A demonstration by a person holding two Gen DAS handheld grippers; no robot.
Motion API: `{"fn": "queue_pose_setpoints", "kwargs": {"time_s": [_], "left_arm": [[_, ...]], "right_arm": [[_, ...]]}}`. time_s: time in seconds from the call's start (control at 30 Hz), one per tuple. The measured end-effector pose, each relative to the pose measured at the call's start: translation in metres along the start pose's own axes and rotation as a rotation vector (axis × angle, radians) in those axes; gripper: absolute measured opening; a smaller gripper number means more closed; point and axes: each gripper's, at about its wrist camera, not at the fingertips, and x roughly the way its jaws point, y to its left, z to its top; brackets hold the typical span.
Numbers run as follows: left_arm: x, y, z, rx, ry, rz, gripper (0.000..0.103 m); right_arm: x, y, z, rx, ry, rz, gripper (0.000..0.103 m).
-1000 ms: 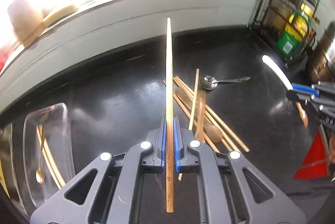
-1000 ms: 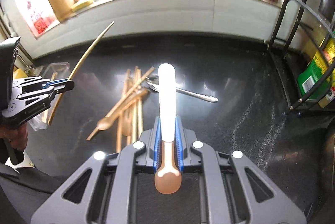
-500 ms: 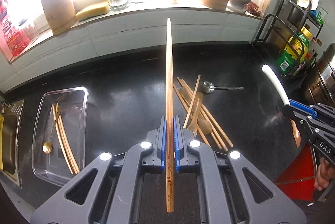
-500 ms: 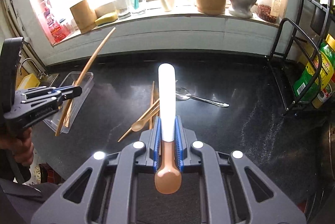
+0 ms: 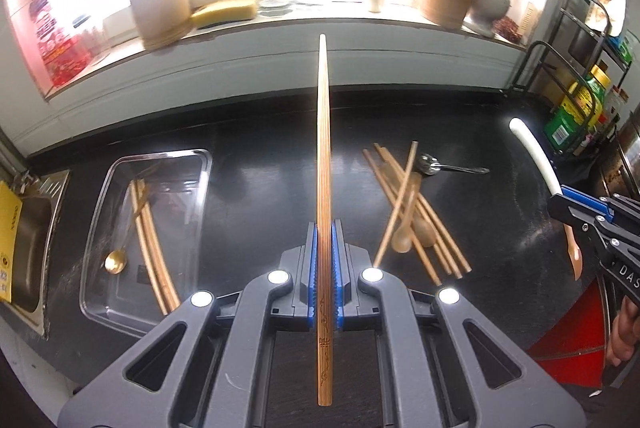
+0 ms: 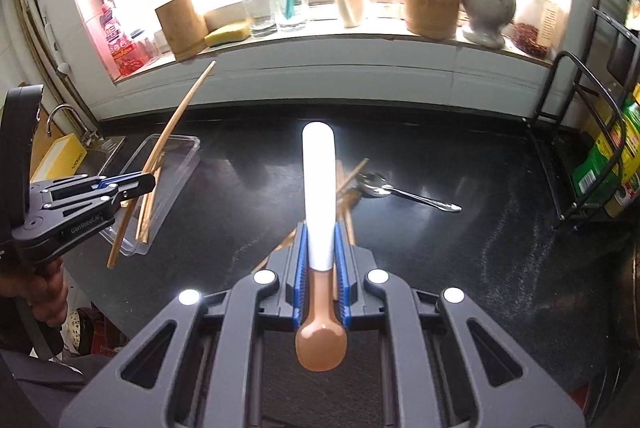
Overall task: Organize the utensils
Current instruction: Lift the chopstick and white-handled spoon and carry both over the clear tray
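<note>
while my left tongs (image 5: 325, 260) pinch a chopstick (image 5: 323, 164) and my right tongs (image 6: 320, 268) pinch a spoon (image 6: 319, 196), i should carry both level. i'd line each lengthwise over the clear tray (image 5: 100, 196) before letting go.

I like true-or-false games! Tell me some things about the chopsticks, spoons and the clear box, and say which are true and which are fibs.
1. The left gripper holds a chopstick. True.
2. The right gripper holds a metal spoon. False: it holds a spoon with a white handle; the metal spoon lies on the counter.
3. The clear box has a gold spoon in it. True.
4. The clear box holds no chopsticks. False: box chopsticks lie inside.
5. A pile of chopsticks lies on the counter. True.
</note>
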Motion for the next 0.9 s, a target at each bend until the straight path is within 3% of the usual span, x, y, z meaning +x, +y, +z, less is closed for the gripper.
{"fn": "queue_pose_setpoints", "kwargs": {"time_s": [0.3, 0.9], "left_arm": [[-0.009, 0.064, -0.010, -0.083, 0.011, 0.055, 0.006], [-0.013, 0.211, -0.036, -0.242, 0.047, 0.147, 0.006]], "right_arm": [[0.024, 0.058, 0.018, -0.072, 0.009, 0.059, 0.014], [0.093, 0.221, 0.056, -0.205, 0.050, 0.194, 0.014]]}}
